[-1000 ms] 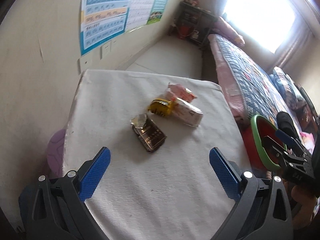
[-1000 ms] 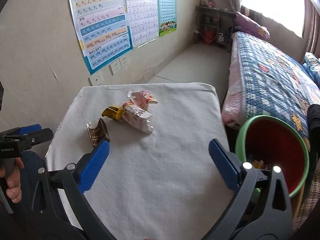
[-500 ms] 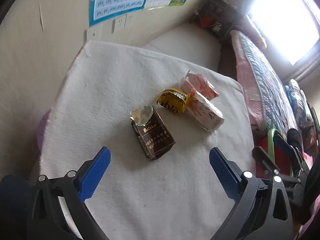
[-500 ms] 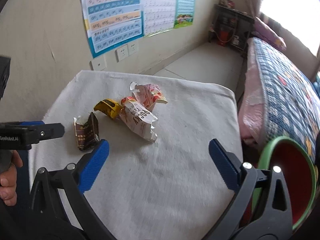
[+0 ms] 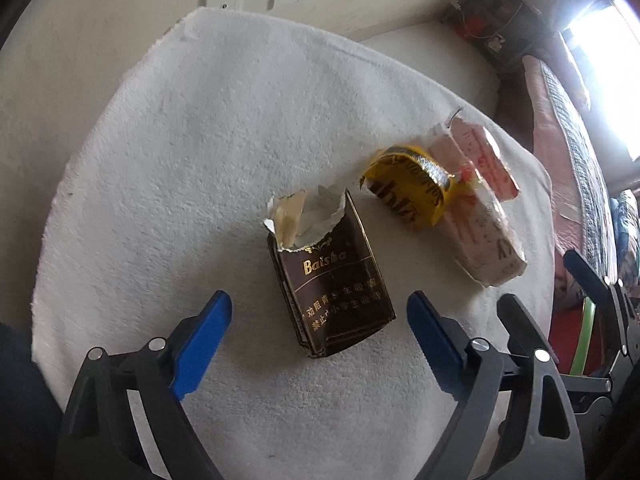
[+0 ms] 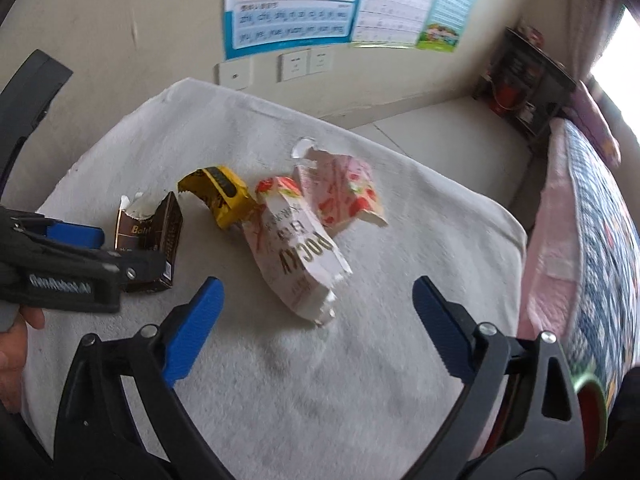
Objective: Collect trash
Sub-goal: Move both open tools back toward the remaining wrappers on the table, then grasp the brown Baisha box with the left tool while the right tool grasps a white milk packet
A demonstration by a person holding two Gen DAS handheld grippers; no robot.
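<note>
Blue pads frame your left gripper (image 5: 320,316), and its jaws are closing with the near end of the brown Baisha cigarette pack (image 5: 332,276) between them, the pads not touching it yet. Your right gripper (image 6: 318,306) stands wide open over bare cloth, nothing between its jaws, with the torn white Pocky box (image 6: 296,252) just beyond its tips. Left of that box lies the crumpled yellow wrapper (image 6: 220,196), touching it; the pink strawberry box (image 6: 344,192) lies against it on the far right side. All four pieces rest on the white terry-cloth table cover (image 5: 180,140). The green-rimmed red bin (image 6: 592,404) sits at the near right, beside the quilted bed (image 6: 592,240).
</note>
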